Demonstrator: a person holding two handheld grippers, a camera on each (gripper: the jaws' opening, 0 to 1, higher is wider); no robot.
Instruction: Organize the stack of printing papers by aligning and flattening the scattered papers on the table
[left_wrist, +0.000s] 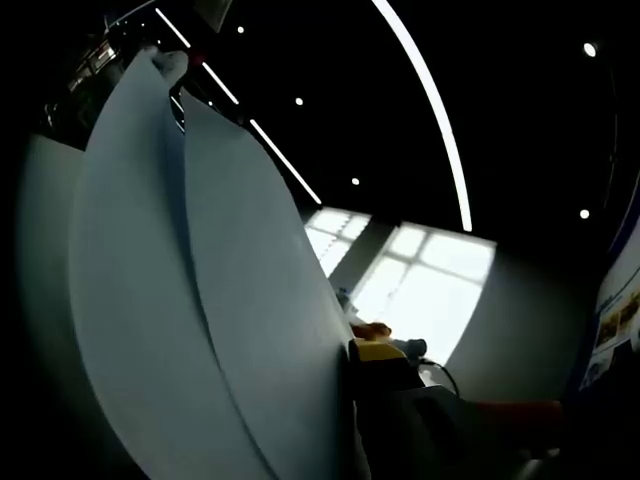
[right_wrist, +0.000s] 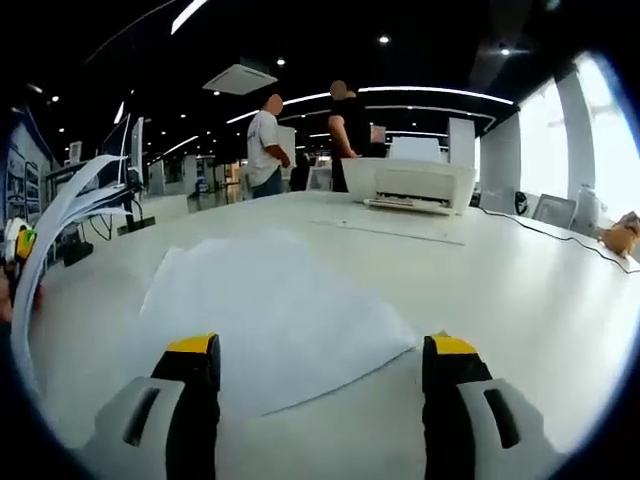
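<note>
A bundle of white printing papers (left_wrist: 200, 300) stands on edge right in front of the left gripper view, bowed and fanned at the top, hiding my left jaw. The yellow tip of my other jaw presses against the sheets, so my left gripper (left_wrist: 345, 355) is shut on them. In the right gripper view the same fanned papers (right_wrist: 60, 215) rise at the far left, with the left gripper (right_wrist: 16, 248) below them. My right gripper (right_wrist: 320, 350) is open, low over loose sheets (right_wrist: 270, 305) that lie flat on the white table (right_wrist: 500, 290).
A white printer (right_wrist: 410, 183) sits at the table's far edge, with two persons (right_wrist: 265, 140) standing behind it. A thin cable (right_wrist: 560, 238) runs along the right side toward a small orange toy (right_wrist: 622, 235). Windows lie to the right.
</note>
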